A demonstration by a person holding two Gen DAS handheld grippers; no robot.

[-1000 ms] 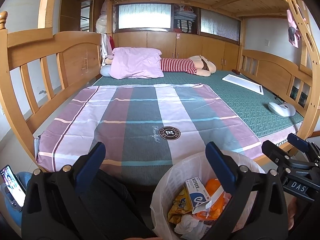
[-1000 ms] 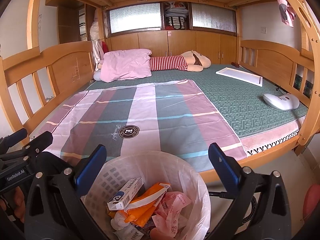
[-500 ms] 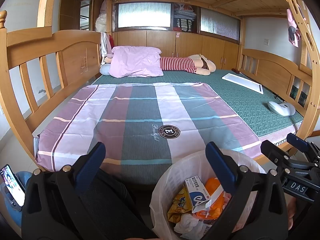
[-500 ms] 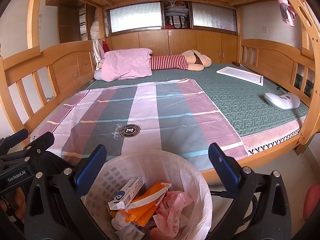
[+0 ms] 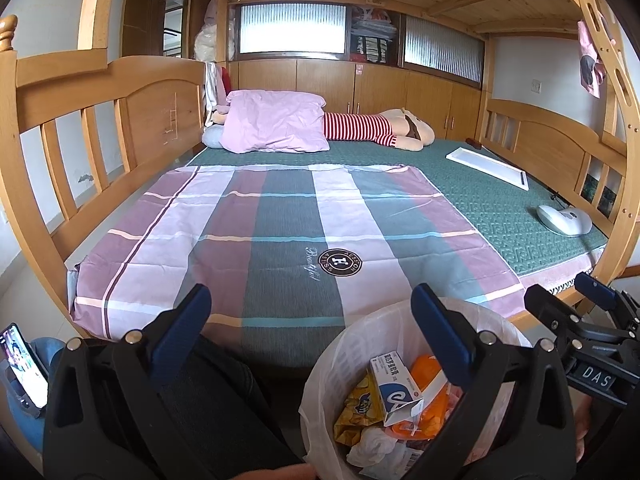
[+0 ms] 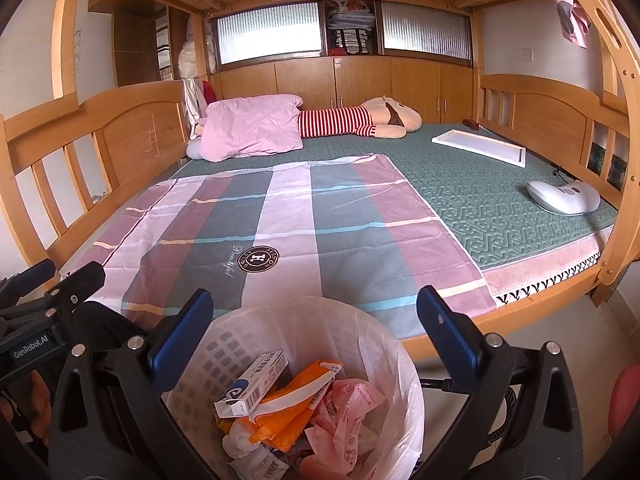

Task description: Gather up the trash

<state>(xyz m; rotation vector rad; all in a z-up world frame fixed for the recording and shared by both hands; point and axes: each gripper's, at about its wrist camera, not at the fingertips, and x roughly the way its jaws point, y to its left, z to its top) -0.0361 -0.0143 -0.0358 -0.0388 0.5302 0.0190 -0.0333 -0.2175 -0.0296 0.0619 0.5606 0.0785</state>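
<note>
A white-lined trash bin [image 6: 320, 320] stands on the floor at the foot of the bed. It holds a white and blue carton [image 6: 252, 384], orange packaging [image 6: 288, 408], a pink wrapper [image 6: 348, 404] and a yellow snack bag [image 5: 356, 408]. My right gripper [image 6: 316, 312] hangs open over the bin with nothing between its fingers. My left gripper [image 5: 310, 306] is open too, to the left of the bin [image 5: 320, 392], and empty. Each gripper shows at the edge of the other's view. The striped sheet [image 5: 280, 232] on the bed carries no loose trash.
The wooden bunk bed [image 5: 52, 128] has side rails. On it lie a pink pillow [image 5: 276, 124], a plush doll in red stripes [image 5: 372, 130], a white tray [image 5: 488, 162] and a white device [image 5: 564, 220]. A phone [image 5: 22, 364] stands at lower left.
Both grippers have drifted slightly; the bin sits a touch lower in the right view. Jaws stay open and the bin's contents are unchanged.
</note>
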